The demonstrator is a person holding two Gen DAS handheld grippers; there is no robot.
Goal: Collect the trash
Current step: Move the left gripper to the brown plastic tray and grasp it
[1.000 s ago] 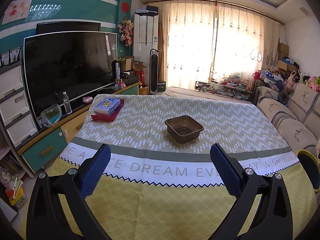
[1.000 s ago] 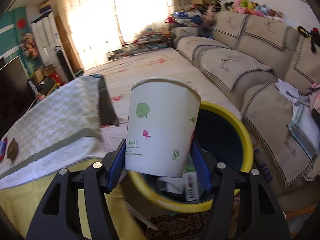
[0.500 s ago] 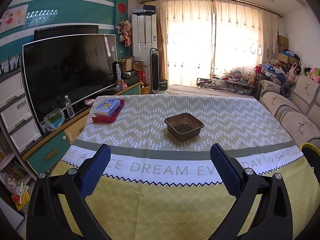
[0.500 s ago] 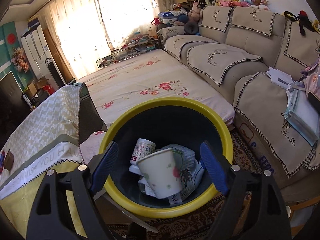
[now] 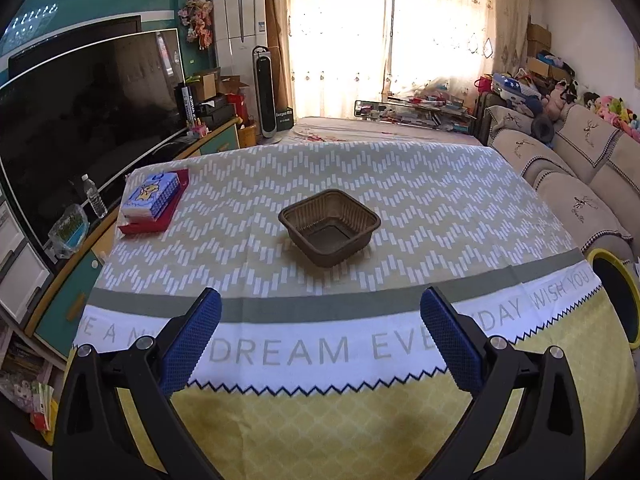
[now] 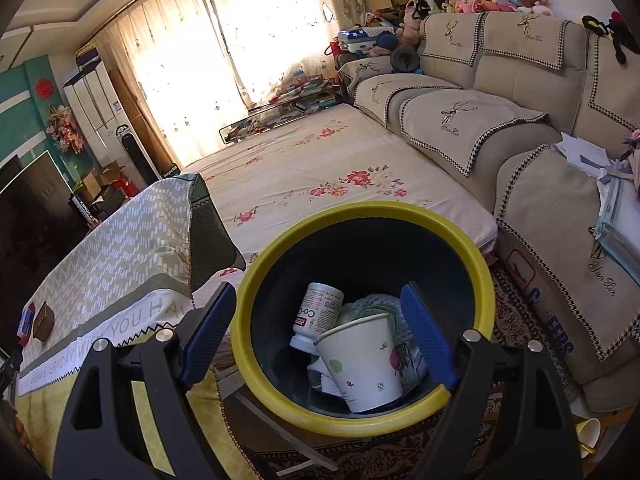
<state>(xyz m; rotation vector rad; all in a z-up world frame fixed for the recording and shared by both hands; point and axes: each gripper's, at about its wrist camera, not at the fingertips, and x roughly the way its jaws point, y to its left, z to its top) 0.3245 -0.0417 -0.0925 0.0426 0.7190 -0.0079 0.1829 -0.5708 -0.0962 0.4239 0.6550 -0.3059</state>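
Both tools gape empty: the right tool (image 6: 318,326) above a round yellow-rimmed bin (image 6: 478,268) holding a paper cup (image 6: 362,364), the left tool (image 5: 320,332) facing a ribbed square brown tray (image 5: 329,225) on the cloth-covered bench (image 5: 440,208).

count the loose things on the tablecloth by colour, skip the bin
Brown: 1, the ribbed brown plastic square tray
Blue: 1, the blue and white tissue pack
Red: 1, the flat red box under the tissue pack
Total: 3
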